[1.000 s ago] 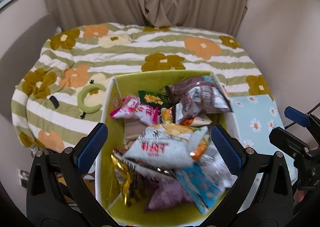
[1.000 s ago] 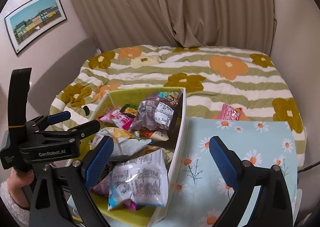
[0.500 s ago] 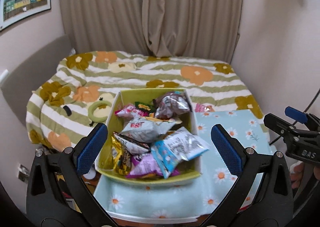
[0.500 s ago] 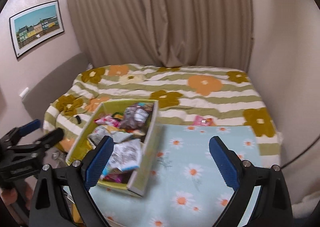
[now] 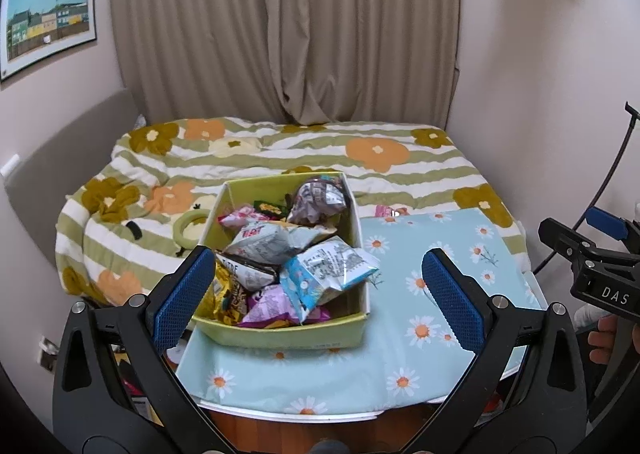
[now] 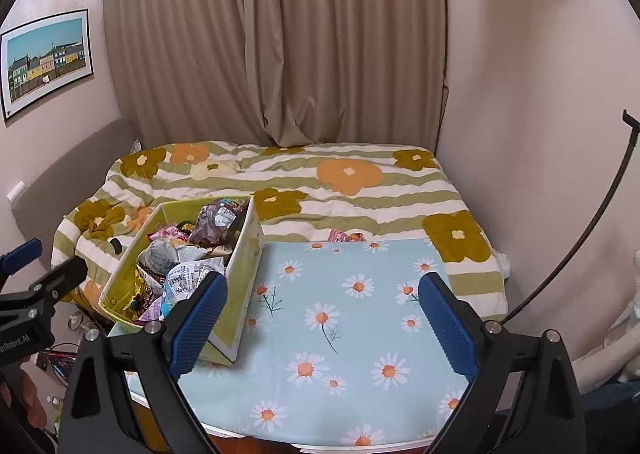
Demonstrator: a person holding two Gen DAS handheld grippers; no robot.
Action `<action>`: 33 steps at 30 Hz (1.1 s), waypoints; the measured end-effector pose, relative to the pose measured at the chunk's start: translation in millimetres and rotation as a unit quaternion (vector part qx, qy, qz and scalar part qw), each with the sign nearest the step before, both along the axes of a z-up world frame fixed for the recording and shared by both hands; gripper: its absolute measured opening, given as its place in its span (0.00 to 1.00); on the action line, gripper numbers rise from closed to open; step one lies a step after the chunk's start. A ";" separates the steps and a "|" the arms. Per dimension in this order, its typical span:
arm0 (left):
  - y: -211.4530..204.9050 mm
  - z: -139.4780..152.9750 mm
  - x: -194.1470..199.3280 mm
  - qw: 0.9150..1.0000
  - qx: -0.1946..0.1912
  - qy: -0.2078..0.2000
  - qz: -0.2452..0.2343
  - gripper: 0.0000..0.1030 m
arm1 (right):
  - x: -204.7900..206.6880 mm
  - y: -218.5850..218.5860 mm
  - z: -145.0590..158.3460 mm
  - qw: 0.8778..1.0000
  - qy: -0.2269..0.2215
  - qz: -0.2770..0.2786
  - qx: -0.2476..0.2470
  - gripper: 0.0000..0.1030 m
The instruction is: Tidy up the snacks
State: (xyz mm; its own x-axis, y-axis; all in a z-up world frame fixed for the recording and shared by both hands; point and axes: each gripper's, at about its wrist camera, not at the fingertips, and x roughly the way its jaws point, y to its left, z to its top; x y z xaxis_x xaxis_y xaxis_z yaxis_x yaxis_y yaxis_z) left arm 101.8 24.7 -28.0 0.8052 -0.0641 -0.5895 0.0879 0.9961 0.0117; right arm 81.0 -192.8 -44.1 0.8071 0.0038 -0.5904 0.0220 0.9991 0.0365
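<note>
A yellow-green box [image 5: 280, 334] [image 6: 244, 274] heaped with several snack packets [image 5: 280, 254] [image 6: 188, 254] stands on the left part of a table under a light-blue daisy cloth [image 5: 400, 342] [image 6: 340, 334]. One pink snack packet [image 5: 390, 211] [image 6: 344, 236] lies on the bed just beyond the table's far edge. My left gripper [image 5: 314, 296] hangs open, drawn back in front of the box, with nothing between its blue pads. My right gripper [image 6: 320, 312] is open too, over the bare cloth to the right of the box.
A bed with a green-striped flower quilt [image 5: 280, 158] [image 6: 320, 182] lies behind the table, curtains and walls around it. A green ring toy [image 5: 188, 226] rests on the quilt left of the box. A black cable [image 6: 580, 238] curves along the right wall. Clutter sits on the floor at the left.
Both grippers have pulled back and risen away from the box, which now looks smaller and farther. More of the cloth, bed and curtain shows. Both stayed open.
</note>
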 end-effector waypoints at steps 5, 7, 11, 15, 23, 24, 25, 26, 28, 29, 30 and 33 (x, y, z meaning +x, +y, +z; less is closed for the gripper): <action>-4.7 1.4 -5.5 1.000 0.002 -0.003 -0.003 0.99 | -6.5 -3.0 1.6 1.000 -0.006 -0.004 0.000 0.92; -6.6 1.8 -6.8 1.000 0.004 -0.004 -0.003 0.99 | -7.0 -3.6 1.8 1.000 -0.007 -0.005 0.000 0.92; -8.1 1.8 -7.7 1.000 0.004 -0.005 -0.003 0.99 | -10.5 -6.2 2.7 1.000 -0.008 -0.008 0.000 0.92; -9.7 1.9 -7.1 1.000 0.004 -0.004 -0.003 0.99 | -12.4 -8.1 3.6 1.000 -0.009 -0.009 -0.002 0.92; -11.0 1.3 -7.1 1.000 0.004 -0.005 -0.004 0.99 | -12.5 -9.3 4.0 1.000 -0.011 -0.008 -0.005 0.92; -11.4 1.8 -7.9 1.000 0.005 -0.005 -0.004 0.99 | -12.2 -9.5 3.9 1.000 -0.011 -0.008 -0.005 0.92; -11.8 1.6 -7.9 1.000 0.005 -0.005 -0.004 0.99 | -12.4 -9.3 3.8 1.000 -0.011 -0.009 -0.004 0.92; -11.6 1.7 -8.0 1.000 0.005 -0.005 -0.004 0.99 | -12.4 -8.8 3.7 1.000 -0.010 -0.009 -0.004 0.92; -12.8 1.9 -8.1 1.000 0.004 -0.004 -0.004 0.99 | -11.7 -9.6 3.8 1.000 -0.010 -0.010 -0.003 0.92; -13.4 2.1 -8.1 1.000 0.004 -0.004 -0.005 0.99 | -11.3 -10.0 3.8 1.000 -0.010 -0.010 -0.003 0.92; -13.4 2.2 -7.8 1.000 0.004 -0.004 -0.006 0.99 | -11.5 -9.8 3.7 1.000 -0.010 -0.009 -0.004 0.92; -13.7 2.2 -7.9 1.000 0.005 -0.004 -0.005 0.99 | -11.6 -9.9 3.7 1.000 -0.011 -0.009 -0.004 0.92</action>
State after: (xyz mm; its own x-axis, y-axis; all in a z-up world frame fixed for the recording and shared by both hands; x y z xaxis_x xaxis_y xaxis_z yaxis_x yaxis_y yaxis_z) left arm 93.9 11.0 -25.8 0.8090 -0.0670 -0.5840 0.0985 0.9949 0.0223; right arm 69.3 -202.7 -40.4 0.8193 -0.0160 -0.5732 0.0402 0.9988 0.0296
